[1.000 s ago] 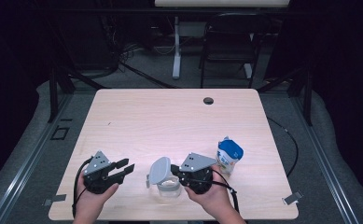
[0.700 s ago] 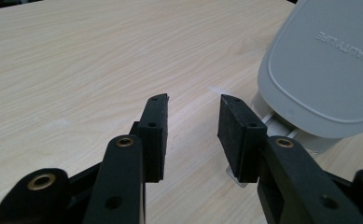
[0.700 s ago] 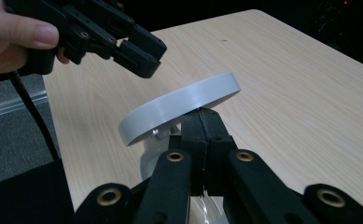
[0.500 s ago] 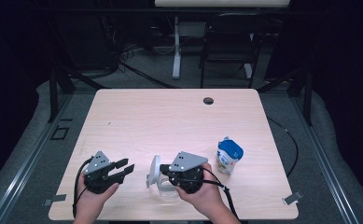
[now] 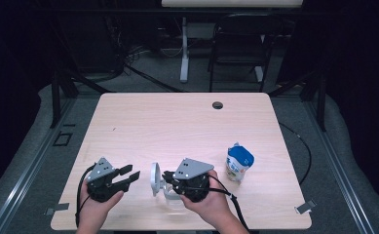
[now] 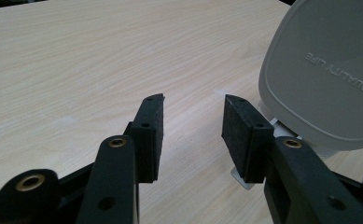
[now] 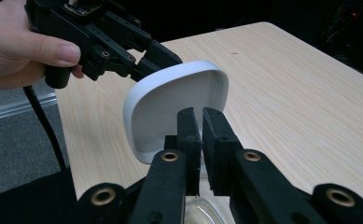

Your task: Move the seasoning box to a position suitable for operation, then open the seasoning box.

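right gripper (image 7: pixel 200 122) jaws clamped on one grey rounded plastic lid (image 5: pixel 155 179), on edge, near worktop (image 5: pixel 177 126) front | left gripper (image 5: pixel 131 176) jaws open, empty | one blue-white pouch (image 5: pixel 238 162) upright

Black fingers (image 6: pixel 151 135) with brass-ringed screw holes, grey three-cornered plates, black cables.
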Demonstrator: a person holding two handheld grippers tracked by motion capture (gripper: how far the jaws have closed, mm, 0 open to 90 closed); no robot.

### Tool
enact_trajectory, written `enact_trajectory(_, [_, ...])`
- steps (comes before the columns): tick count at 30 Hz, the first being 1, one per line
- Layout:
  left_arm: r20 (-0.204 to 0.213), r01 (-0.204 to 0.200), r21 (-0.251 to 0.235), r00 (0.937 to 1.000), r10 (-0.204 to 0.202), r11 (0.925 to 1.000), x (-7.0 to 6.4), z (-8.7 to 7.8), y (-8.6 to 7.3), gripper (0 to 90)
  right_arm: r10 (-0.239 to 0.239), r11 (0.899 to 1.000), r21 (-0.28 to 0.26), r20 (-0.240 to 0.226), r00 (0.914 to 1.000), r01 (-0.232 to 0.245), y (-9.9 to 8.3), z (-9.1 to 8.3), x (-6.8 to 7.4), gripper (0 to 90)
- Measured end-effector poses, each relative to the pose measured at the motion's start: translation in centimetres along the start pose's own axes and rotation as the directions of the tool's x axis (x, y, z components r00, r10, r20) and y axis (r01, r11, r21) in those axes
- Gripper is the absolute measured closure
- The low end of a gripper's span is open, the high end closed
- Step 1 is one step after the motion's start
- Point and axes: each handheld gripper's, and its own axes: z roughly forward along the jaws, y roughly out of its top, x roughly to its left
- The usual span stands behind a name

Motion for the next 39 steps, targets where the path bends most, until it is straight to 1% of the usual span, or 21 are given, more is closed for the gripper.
enact_trajectory(2, [0.0, 0.0, -0.001, 1.0, 0.0, 1.0, 0.0, 0.0, 0.0, 57.9, -0.004, 1.0, 0.002, 0.004, 1.0, 0.004, 0.0, 0.0, 0.0, 83.6])
enact_trajectory(3, [-0.001, 0.001, -0.001, 1.0, -0.001, 1.0, 0.0, 0.0, 0.0, 57.1, -0.011, 1.0, 0.006, 0.008, 0.9999, 0.011, 0.0, -0.1, 0.1, 80.2])
enact_trajectory(4, [-0.001, 0.001, -0.001, 1.0, -0.001, 1.0, 0.0, 0.0, 0.0, 56.7, -0.011, 1.0, 0.006, 0.008, 0.9999, 0.011, 0.0, -0.1, 0.1, 80.2])
enact_trajectory(5, [-0.004, 0.003, -0.002, 1.0, -0.003, 1.0, 0.0, 0.0, 0.0, 56.2, -0.014, 1.0, 0.008, 0.009, 0.9999, 0.014, 0.0, -0.1, 0.1, 77.1])
enact_trajectory(6, [-0.004, 0.003, -0.002, 1.0, -0.003, 1.0, 0.0, 0.0, 0.0, 56.1, -0.014, 1.0, 0.008, 0.009, 0.9999, 0.014, 0.0, -0.1, 0.1, 77.1])
enact_trajectory(7, [-0.004, 0.0, -0.004, 1.0, 0.0, 1.0, 0.1, 0.0, 0.0, 56.1, -0.01, 1.0, 0.015, 0.02, 0.9997, 0.009, -0.1, -0.2, 0.1, 76.4])
enact_trajectory(10, [-0.005, 0.003, -0.011, 1.0, -0.003, 0.9999, 0.1, -0.1, 0.0, 56.1, -0.002, 1.0, 0.012, 0.018, 0.9998, 0.002, -0.2, -0.4, 0.0, 73.3])
enact_trajectory(14, [-0.008, 0.001, -0.007, 1.0, -0.001, 1.0, 0.1, -0.1, 0.0, 56.1, 0.005, 1.0, 0.014, 0.03, 0.9996, -0.005, -0.5, -0.7, -0.1, 63.1])
enact_trajectory(16, [-0.007, 0.0, -0.003, 1.0, 0.0, 1.0, 0.1, -0.1, -0.1, 56.0, 0.009, 1.0, 0.025, 0.03, 0.9995, -0.009, -0.7, -0.9, -0.3, 59.3])
enact_trajectory(18, [-0.01, -0.002, -0.006, 0.9999, 0.002, 1.0, 0.2, -0.1, -0.1, 55.9, 0.014, 1.0, 0.027, 0.041, 0.9991, -0.015, -1.0, -1.2, -0.4, 57.7])
enact_trajectory(20, [-0.01, -0.001, -0.007, 0.9999, 0.001, 1.0, 0.2, -0.1, -0.1, 55.7, 0.032, 0.999, 0.029, 0.04, 0.9987, -0.033, -1.3, -1.5, -0.7, 56.3])
enact_trajectory(23, [-0.012, -0.003, -0.003, 0.9999, 0.003, 1.0, 0.2, -0.2, -0.1, 55.1, 0.038, 0.999, 0.027, 0.06, 0.9975, -0.04, -1.8, -2.0, -0.9, 55.3])
enact_trajectory(25, [-0.016, 0.002, -0.011, 0.9999, -0.003, 0.9999, 0.2, -0.1, -0.1, 54.7, 0.045, 0.999, 0.025, 0.065, 0.9969, -0.047, -2.3, -2.5, -1.0, 54.9])
enact_trajectory(27, [-0.018, 0.006, -0.008, 0.9998, -0.007, 0.9999, 0.4, -0.2, -0.2, 54.2, 0.056, 0.998, 0.01, 0.076, 0.9956, -0.057, -2.8, -3.3, -1.1, 54.6])
enact_trajectory(28, [-0.018, 0.006, -0.008, 0.9998, -0.007, 0.9999, 0.4, -0.2, -0.2, 54.2, 0.056, 0.998, 0.01, 0.076, 0.9956, -0.057, -2.8, -3.3, -1.1, 54.6])
enact_trajectory(29, [-0.019, 0.011, -0.007, 0.9997, -0.012, 0.9999, 0.4, -0.2, -0.2, 54.2, 0.065, 0.998, 0.005, 0.09, 0.9939, -0.065, -3.2, -3.9, -1.3, 53.6])
enact_trajectory(31, [-0.025, 0.015, -0.008, 0.9996, -0.015, 0.9999, 0.5, -0.2, -0.3, 54.2, 0.072, 0.997, 0.002, 0.095, 0.9929, -0.073, -3.4, -4.1, -1.3, 53.7])
enact_trajectory(33, [-0.028, 0.017, -0.008, 0.9995, -0.017, 0.9998, 0.4, -0.3, -0.3, 54.2, 0.082, 0.997, 0.004, 0.104, 0.9912, -0.083, -3.9, -4.7, -1.4, 53.8])
enact_trajectory(35, [-0.028, 0.014, -0.014, 0.9995, -0.015, 0.9998, 0.4, -0.4, -0.2, 54.0, 0.088, 0.996, 0.002, 0.134, 0.987, -0.089, -4.7, -5.4, -1.5, 53.5])
enact_trajectory(36, [-0.028, 0.014, -0.014, 0.9995, -0.015, 0.9998, 0.4, -0.4, -0.2, 53.7, 0.088, 0.996, 0.002, 0.134, 0.987, -0.089, -4.7, -5.4, -1.5, 53.5])
enact_trajectory(39, [-0.026, 0.023, -0.021, 0.9994, -0.024, 0.9995, 0.5, -0.5, -0.2, 52.5, 0.11, 0.994, 0.008, 0.143, 0.9837, -0.112, -5.6, -6.1, -1.7, 49.7])
